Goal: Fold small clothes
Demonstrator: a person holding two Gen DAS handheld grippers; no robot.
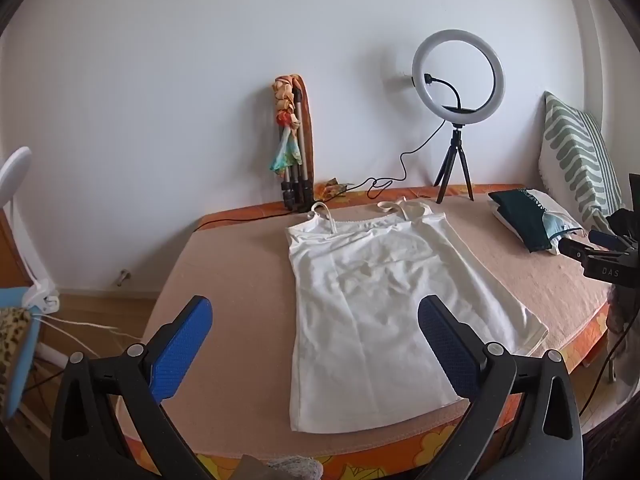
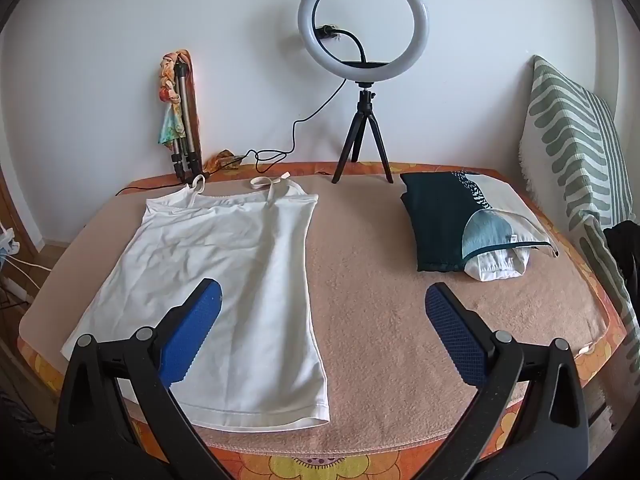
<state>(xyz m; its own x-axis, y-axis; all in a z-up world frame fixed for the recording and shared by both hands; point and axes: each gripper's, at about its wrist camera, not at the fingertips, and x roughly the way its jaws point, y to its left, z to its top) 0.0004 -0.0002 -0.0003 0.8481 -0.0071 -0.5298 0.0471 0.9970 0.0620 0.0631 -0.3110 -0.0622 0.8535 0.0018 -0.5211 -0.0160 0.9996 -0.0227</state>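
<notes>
Along the bed's (image 2: 360, 264) far edge I see a ring light (image 2: 363, 20) on its tripod, a folded tripod (image 2: 186, 120) at the far-left corner, a striped cushion (image 2: 576, 136) along the right edge.

In the left wrist view, a black device marked "DAS" (image 1: 604, 258) is cut off by the frame at three o'clock, hiding its form. A white lamp head (image 1: 14, 174) is clipped at nine o'clock. In the right wrist view, the green-striped white cushion (image 2: 576, 140) runs off at three o'clock.
</notes>
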